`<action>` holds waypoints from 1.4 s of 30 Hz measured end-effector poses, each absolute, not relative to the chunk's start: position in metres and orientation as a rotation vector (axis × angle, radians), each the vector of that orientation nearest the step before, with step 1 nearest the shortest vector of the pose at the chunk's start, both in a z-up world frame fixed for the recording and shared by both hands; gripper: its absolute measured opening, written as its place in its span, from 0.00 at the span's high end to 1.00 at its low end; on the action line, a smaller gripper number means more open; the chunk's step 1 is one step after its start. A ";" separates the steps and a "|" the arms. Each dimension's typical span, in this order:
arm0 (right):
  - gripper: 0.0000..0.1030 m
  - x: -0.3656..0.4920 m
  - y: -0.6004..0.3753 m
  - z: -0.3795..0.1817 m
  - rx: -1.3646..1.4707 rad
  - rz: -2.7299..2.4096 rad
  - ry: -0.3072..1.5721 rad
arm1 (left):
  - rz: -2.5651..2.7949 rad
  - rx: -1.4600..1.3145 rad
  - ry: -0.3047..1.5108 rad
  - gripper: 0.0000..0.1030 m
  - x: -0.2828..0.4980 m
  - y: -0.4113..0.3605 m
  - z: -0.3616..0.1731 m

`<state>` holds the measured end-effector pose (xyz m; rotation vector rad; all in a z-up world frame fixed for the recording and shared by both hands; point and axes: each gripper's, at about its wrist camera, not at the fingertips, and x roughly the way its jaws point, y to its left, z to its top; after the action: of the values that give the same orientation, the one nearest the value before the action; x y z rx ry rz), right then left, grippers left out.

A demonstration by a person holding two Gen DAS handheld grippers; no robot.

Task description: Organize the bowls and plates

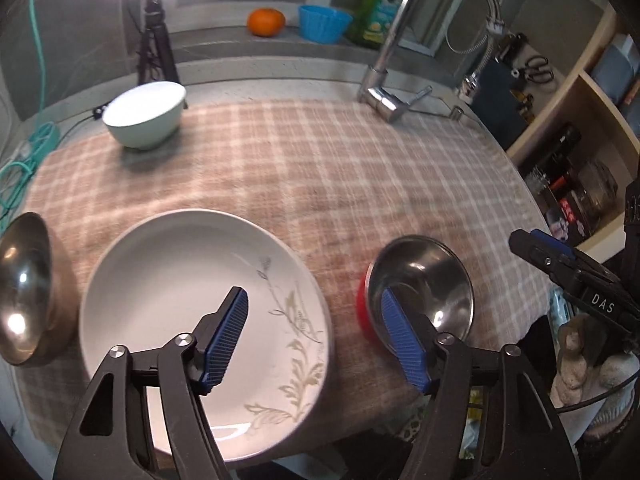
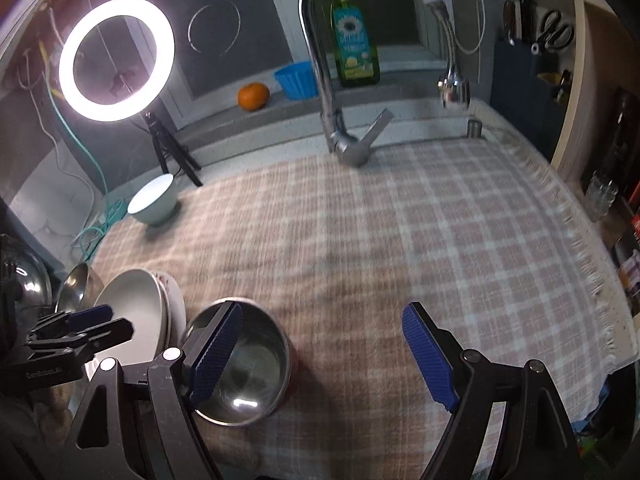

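A white plate with a leaf print (image 1: 192,312) lies on the checked cloth (image 1: 320,168) near the front edge; in the right wrist view it shows as a stack of plates (image 2: 136,312). A steel bowl with a red base (image 1: 424,280) sits to its right, also in the right wrist view (image 2: 244,364). Another steel bowl (image 1: 24,292) stands at the far left. A pale green bowl (image 1: 146,114) stands at the back left. My left gripper (image 1: 316,332) is open above the plate's right rim. My right gripper (image 2: 324,352) is open, just right of the steel bowl.
A tap (image 1: 400,60) stands at the back of the cloth. An orange (image 1: 266,22), a blue cup (image 1: 324,22) and a green soap bottle (image 1: 380,4) stand on the sill. A ring light on a tripod (image 2: 116,60) is at the back left. Shelves (image 1: 580,140) stand on the right.
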<state>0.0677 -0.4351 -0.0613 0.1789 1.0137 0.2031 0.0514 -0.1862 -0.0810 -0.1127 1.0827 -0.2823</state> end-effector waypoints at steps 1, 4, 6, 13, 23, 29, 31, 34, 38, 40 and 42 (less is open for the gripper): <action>0.28 0.066 -0.436 -0.064 0.182 0.206 1.022 | -0.290 -0.108 1.089 0.41 0.052 -0.189 -0.083; 0.39 0.064 -0.434 -0.074 0.177 0.225 1.061 | -0.310 -0.105 1.116 0.50 0.053 -0.198 -0.089; 0.48 0.063 -0.433 -0.080 0.187 0.243 1.087 | -0.331 -0.112 1.139 0.62 0.054 -0.203 -0.094; 0.65 0.060 -0.422 -0.092 0.201 0.295 1.141 | -0.354 -0.129 1.194 0.77 0.058 -0.214 -0.108; 0.75 0.066 -0.420 -0.108 0.224 0.304 1.201 | -0.373 -0.092 1.224 0.77 0.063 -0.226 -0.117; 0.79 0.068 -0.418 -0.115 0.232 0.312 1.229 | -0.371 -0.109 1.235 0.84 0.068 -0.225 -0.122; 0.80 0.068 -0.417 -0.116 0.235 0.314 1.236 | -0.369 -0.114 1.235 0.86 0.070 -0.225 -0.123; 0.82 0.069 -0.415 -0.118 0.235 0.318 1.242 | -0.374 -0.123 1.234 0.90 0.072 -0.225 -0.123; 0.87 0.070 -0.411 -0.119 0.228 0.328 1.248 | -0.377 -0.115 1.227 0.92 0.073 -0.228 -0.124; 0.90 0.070 -0.409 -0.119 0.225 0.332 1.252 | -0.378 -0.122 1.227 0.92 0.073 -0.227 -0.124; 0.90 0.070 -0.407 -0.118 0.214 0.327 1.250 | -0.378 -0.122 1.226 0.92 0.073 -0.227 -0.124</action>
<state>0.0700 -0.4072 -0.1183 0.2135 1.2504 0.3273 0.0725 -0.2268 -0.1239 -0.1223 1.2261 -0.3776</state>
